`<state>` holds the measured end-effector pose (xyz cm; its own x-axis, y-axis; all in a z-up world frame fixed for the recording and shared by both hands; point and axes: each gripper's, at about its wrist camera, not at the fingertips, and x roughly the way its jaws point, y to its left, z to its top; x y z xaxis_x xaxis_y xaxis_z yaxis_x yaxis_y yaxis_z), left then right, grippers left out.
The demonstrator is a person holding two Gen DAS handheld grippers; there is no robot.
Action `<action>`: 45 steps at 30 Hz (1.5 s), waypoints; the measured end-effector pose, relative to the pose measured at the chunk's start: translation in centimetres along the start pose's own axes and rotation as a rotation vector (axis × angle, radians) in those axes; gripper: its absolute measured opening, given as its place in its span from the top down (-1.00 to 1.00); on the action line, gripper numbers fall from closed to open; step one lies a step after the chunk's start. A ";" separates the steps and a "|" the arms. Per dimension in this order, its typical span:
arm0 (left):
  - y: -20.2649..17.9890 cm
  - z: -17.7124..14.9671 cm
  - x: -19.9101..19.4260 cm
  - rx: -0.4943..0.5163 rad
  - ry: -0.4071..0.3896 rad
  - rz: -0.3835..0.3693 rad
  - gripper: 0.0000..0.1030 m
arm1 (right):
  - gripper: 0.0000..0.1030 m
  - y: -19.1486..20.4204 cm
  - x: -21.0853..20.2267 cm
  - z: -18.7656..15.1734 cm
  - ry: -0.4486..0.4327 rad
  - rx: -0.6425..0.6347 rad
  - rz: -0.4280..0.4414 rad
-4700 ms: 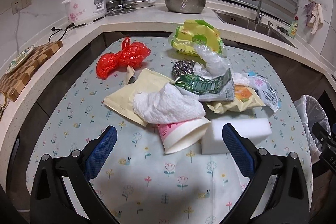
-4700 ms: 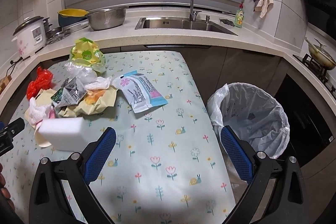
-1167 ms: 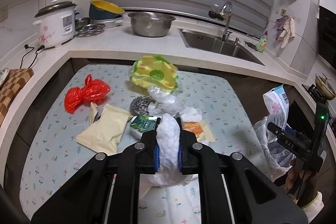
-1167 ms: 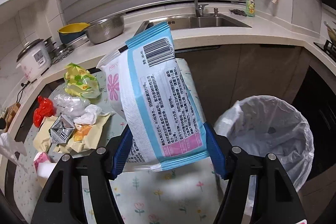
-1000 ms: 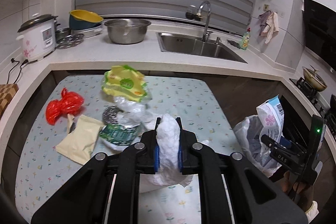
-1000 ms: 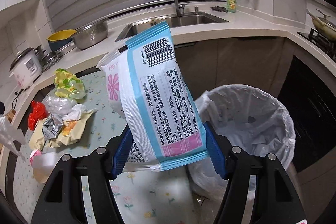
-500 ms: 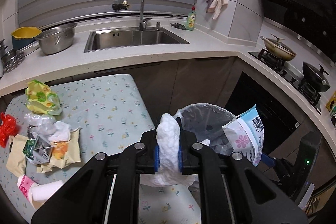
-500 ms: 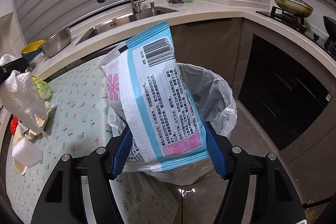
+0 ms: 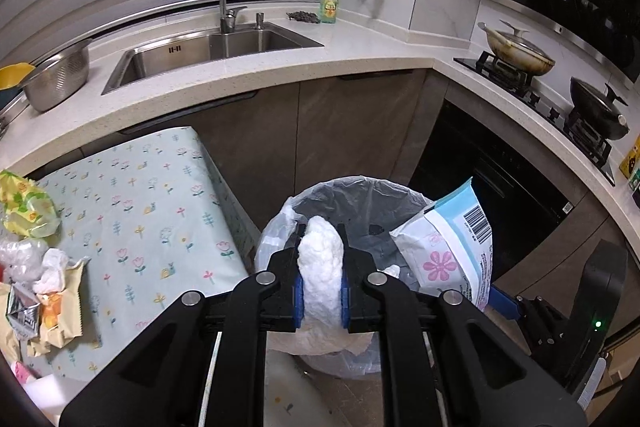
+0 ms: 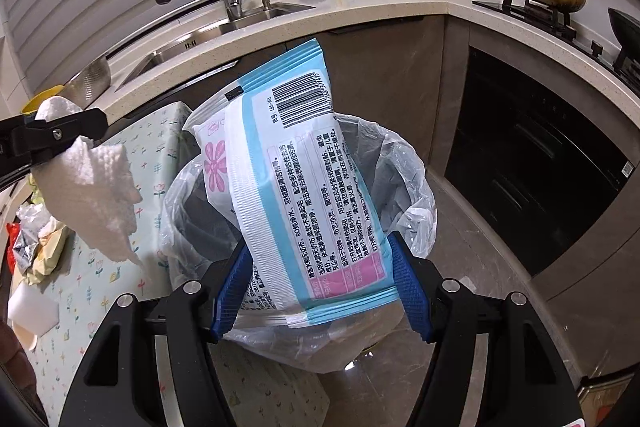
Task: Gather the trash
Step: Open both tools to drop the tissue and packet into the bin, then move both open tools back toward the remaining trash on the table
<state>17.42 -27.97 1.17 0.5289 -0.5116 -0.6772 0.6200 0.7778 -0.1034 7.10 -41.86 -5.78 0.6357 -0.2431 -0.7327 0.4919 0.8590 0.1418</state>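
Both tools have swung away from the table [image 9: 132,195] to the lined bin [image 10: 416,187]; the left tool [image 9: 320,287] is clamped on a crumpled paper towel [image 9: 322,267] over its rim. The right tool [image 10: 320,291] grips the wipes packet [image 10: 304,187] above the opening; releasing looks next, though more litter [image 9: 44,291] waits on the table.

Both grippers, left gripper [image 9: 320,287] and right gripper [image 10: 316,291], are matte black linkage arms with silver pivot screws and ribbed blue pads; green LED at 4 o'clock.
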 end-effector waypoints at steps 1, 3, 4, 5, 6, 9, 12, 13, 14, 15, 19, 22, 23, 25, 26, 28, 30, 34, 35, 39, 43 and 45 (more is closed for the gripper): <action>-0.1 0.1 0.5 0.001 0.006 -0.005 0.74 | -0.25 0.0 0.3 0.1 0.003 -0.001 -0.003; -0.3 0.2 1.3 0.004 0.011 -0.019 0.75 | -0.26 -0.1 0.8 0.3 0.008 0.002 -0.006; -0.4 0.2 1.7 0.006 0.015 -0.022 0.72 | -0.29 -0.2 1.1 0.4 0.011 0.006 -0.002; -0.6 0.3 2.1 0.006 0.017 -0.023 0.59 | -0.29 -0.2 1.4 0.5 0.013 0.013 0.002; -0.7 0.4 2.4 0.007 0.018 -0.025 0.49 | -0.29 -0.3 1.6 0.5 0.015 0.017 0.007; -1.1 0.6 2.9 0.010 0.003 -0.018 0.00 | -0.37 -0.2 1.9 0.8 0.012 0.018 0.002; -1.0 0.8 2.7 0.007 -0.009 -0.013 -0.26 | -0.42 -0.1 1.5 1.3 -0.005 0.018 -0.002; -0.8 1.0 2.6 0.002 -0.014 -0.013 -0.32 | -0.44 -0.1 1.3 1.4 -0.013 0.020 -0.002; -0.7 1.0 2.4 -0.002 -0.019 -0.014 -0.38 | -0.46 -0.2 1.0 1.5 -0.021 0.024 -0.001; -0.5 1.1 2.3 -0.005 -0.022 -0.011 -0.40 | -0.46 -0.2 0.8 1.6 -0.028 0.028 -0.001; 0.3 1.2 1.5 -0.020 -0.030 -0.009 -0.43 | -0.48 -0.2 -0.3 1.6 -0.044 0.041 0.007; 0.9 1.2 0.4 -0.038 -0.034 -0.010 -0.44 | -0.48 0.1 -1.4 1.5 -0.054 0.040 0.010; 1.1 1.1 -0.1 -0.043 -0.039 -0.007 -0.44 | -0.48 0.1 -1.9 1.4 -0.058 0.040 0.011; 1.6 0.9 -1.2 -0.051 -0.049 0.003 -0.48 | -0.49 0.4 -2.9 1.1 -0.065 0.036 0.010; 1.9 0.6 -1.9 -0.053 -0.056 0.011 -0.53 | -0.50 0.6 -3.4 1.0 -0.070 0.032 0.010; 2.6 0.0 -3.4 -0.060 -0.077 0.041 -0.62 | -0.52 1.1 -4.4 0.6 -0.080 0.019 0.011; 3.5 -0.8 -5.0 -0.073 -0.094 0.064 -0.66 | -0.53 1.8 -5.4 0.2 -0.087 0.011 0.024; 6.0 -2.6 -8.2 -0.107 -0.108 0.115 -0.75 | -0.57 3.6 -7.1 -1.0 -0.090 -0.004 0.069; 6.7 -3.2 -9.0 -0.117 -0.111 0.133 -0.77 | -0.57 4.2 -7.5 -1.3 -0.089 -0.015 0.079; 10.0 -5.6 -11.8 -0.161 -0.095 0.198 -0.81 | -0.57 7.2 -8.9 -2.6 -0.090 -0.069 0.121; 14.1 -8.3 -14.4 -0.229 -0.074 0.266 -0.84 | -0.60 10.5 -10.1 -3.9 -0.087 -0.109 0.166; 16.1 -9.7 -15.7 -0.258 -0.066 0.295 -0.84 | -0.60 12.1 -10.5 -4.7 -0.081 -0.127 0.188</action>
<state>13.51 -3.87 3.07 0.7040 -0.2685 -0.6575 0.2744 0.9567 -0.0969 3.61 -26.80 0.53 0.7574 -0.1044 -0.6446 0.2848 0.9411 0.1822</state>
